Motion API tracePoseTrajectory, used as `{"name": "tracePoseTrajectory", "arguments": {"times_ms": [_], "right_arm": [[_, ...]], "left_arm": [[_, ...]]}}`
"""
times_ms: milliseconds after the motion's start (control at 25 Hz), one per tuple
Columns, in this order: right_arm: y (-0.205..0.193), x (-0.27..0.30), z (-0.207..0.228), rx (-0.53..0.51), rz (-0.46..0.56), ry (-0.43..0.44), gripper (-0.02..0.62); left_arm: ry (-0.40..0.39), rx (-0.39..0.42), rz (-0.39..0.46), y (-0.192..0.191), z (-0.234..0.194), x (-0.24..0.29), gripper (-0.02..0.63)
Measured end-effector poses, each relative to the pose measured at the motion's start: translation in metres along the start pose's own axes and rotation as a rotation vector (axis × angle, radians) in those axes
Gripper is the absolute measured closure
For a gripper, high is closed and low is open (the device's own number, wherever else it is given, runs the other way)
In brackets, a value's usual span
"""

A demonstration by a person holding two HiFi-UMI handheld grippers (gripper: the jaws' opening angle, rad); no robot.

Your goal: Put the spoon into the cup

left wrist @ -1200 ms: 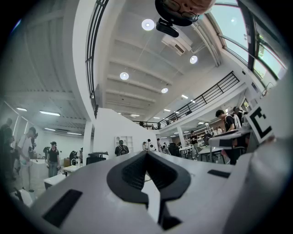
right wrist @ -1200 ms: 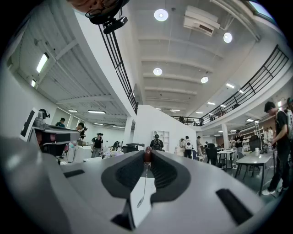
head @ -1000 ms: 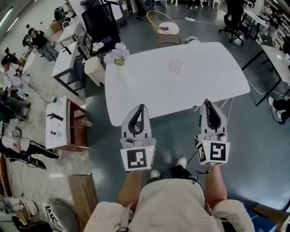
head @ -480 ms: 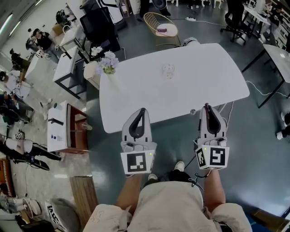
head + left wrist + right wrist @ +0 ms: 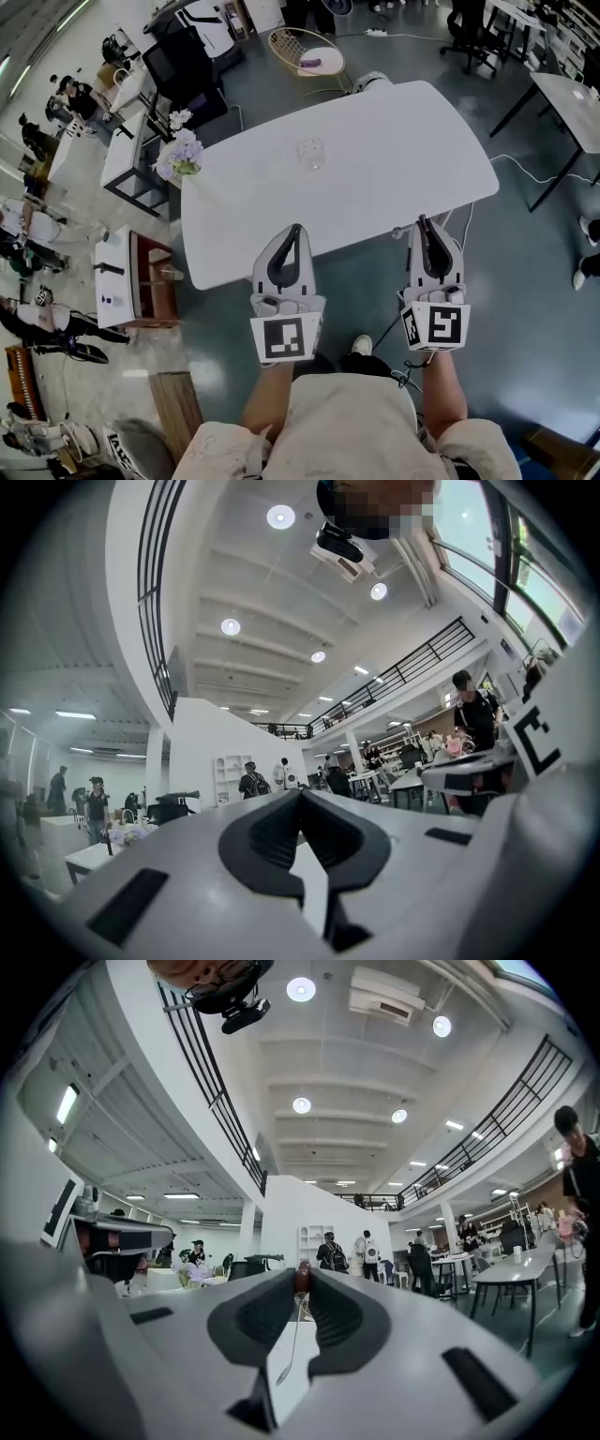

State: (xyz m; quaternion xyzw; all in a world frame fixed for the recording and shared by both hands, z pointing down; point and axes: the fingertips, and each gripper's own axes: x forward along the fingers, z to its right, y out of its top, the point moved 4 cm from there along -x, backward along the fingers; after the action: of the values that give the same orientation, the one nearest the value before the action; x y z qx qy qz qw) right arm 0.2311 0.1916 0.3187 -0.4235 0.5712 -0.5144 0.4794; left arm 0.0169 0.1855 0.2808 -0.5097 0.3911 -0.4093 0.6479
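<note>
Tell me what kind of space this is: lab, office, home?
Probably a large open-plan office or workshop hall, not a home. A railed mezzanine runs under a high ceiling, desks with people line the left side, and a white table stands on bare grey floor.

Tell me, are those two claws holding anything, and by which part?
The right gripper pinches a spoon by its brown handle end at the jaw tips, bowl trailing back toward the camera. The left gripper is shut and empty.
</note>
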Motion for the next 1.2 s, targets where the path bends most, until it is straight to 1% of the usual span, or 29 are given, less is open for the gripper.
{"name": "tracePoseTrajectory", "arguments": {"times_ms": [240, 400, 600, 880, 1200], "right_arm": [[-0.008, 0.013, 0.031, 0.015, -0.009, -0.013, 0.551], [-0.012, 0.032, 0.039, 0.018, -0.017, -0.011, 0.551], [-0.02, 0.056, 0.039, 0.007, -0.027, 0.005, 0.552], [-0.027, 0.114, 0.018, -0.015, -0.035, 0.043, 0.552], [-0.031, 0.227, -0.038, -0.044, -0.053, 0.115, 0.551]], "left_arm": [[-0.027, 0.011, -0.012, -0.005, 0.023, 0.033, 0.603], [-0.038, 0.011, -0.018, -0.011, 0.023, 0.055, 0.603], [-0.045, -0.007, -0.023, -0.023, 0.016, 0.078, 0.603], [-0.01, -0.033, -0.013, -0.04, -0.027, 0.111, 0.603], [0.05, -0.055, -0.013, -0.065, -0.122, 0.163, 0.603]]}}
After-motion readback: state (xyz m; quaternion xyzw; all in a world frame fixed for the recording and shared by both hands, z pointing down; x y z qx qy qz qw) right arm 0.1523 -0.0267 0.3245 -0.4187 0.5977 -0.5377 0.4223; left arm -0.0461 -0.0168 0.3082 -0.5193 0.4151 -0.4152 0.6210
